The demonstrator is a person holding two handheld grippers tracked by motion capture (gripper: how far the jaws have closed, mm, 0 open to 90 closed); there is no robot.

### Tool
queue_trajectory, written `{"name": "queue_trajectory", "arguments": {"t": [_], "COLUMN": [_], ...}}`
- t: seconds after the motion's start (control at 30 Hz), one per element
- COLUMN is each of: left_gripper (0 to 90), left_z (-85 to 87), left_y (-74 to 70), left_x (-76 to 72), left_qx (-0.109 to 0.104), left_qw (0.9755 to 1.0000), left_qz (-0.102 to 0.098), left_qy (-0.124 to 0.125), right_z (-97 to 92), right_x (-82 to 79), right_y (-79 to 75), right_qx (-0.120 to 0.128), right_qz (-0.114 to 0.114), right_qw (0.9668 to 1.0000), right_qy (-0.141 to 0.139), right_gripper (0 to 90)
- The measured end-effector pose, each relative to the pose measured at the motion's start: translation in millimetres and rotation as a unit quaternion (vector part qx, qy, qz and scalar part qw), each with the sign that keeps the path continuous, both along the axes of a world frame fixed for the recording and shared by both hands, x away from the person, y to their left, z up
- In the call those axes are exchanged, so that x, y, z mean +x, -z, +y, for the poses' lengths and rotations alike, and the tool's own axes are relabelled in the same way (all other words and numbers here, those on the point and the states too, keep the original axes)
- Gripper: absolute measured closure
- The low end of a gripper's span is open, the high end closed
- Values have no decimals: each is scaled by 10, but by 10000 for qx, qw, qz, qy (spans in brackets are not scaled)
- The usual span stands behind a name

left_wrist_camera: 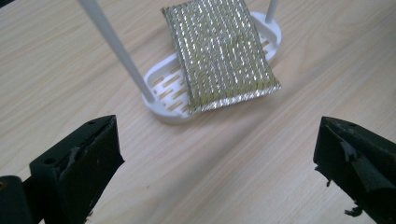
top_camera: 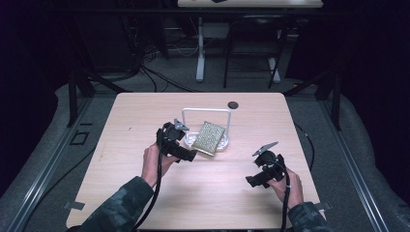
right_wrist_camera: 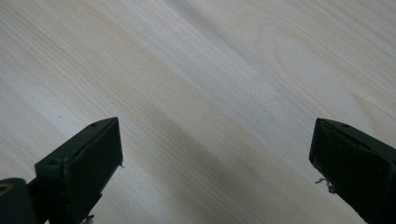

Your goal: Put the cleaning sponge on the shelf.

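Observation:
A glittery gold-and-silver sponge point(top_camera: 210, 137) point(left_wrist_camera: 220, 51) lies tilted across a white slotted rack point(top_camera: 225, 143) point(left_wrist_camera: 164, 88) with an upright white wire frame point(top_camera: 206, 110), near the table's middle. My left gripper point(top_camera: 187, 155) point(left_wrist_camera: 217, 163) sits just left of the rack, open, its jaws wide apart with bare table between them and the sponge a short way ahead. My right gripper point(top_camera: 250, 181) point(right_wrist_camera: 215, 168) hovers over the wood at the front right, open and holding nothing.
The light wooden table point(top_camera: 145, 116) has a small dark round disc point(top_camera: 233, 104) near its far edge. Beyond the table are dark floor, cables and the legs of another table point(top_camera: 200, 53). Dark metal frame posts flank both sides.

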State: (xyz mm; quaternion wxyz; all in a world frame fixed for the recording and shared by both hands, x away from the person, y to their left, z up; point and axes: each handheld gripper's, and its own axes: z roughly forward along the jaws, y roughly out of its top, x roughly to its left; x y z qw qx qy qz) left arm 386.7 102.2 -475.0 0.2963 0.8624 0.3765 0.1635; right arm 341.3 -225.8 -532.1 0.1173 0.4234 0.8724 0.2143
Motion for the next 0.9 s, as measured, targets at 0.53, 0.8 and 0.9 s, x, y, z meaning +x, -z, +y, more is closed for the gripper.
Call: {"name": "queue_trajectory", "arguments": {"t": [0.53, 0.8, 0.9], "left_gripper": [5, 3, 3], "left_z": [584, 769, 871], "left_y": [105, 215, 273], "left_x": [-250, -371, -420], "left_qx": [14, 182, 197], "left_qw": [9995, 9993, 9991], "left_qz": [-47, 197, 250], "left_qy": [-308, -244, -287], "right_z": [11, 12, 26], "right_x": [42, 61, 102], "right_y": [20, 11, 19], "right_qx": [73, 148, 150], "right_qz": [-69, -53, -21], "right_qw": [9999, 9999, 9999], "right_qy": [5, 37, 46], "right_gripper": [15, 11, 12]}}
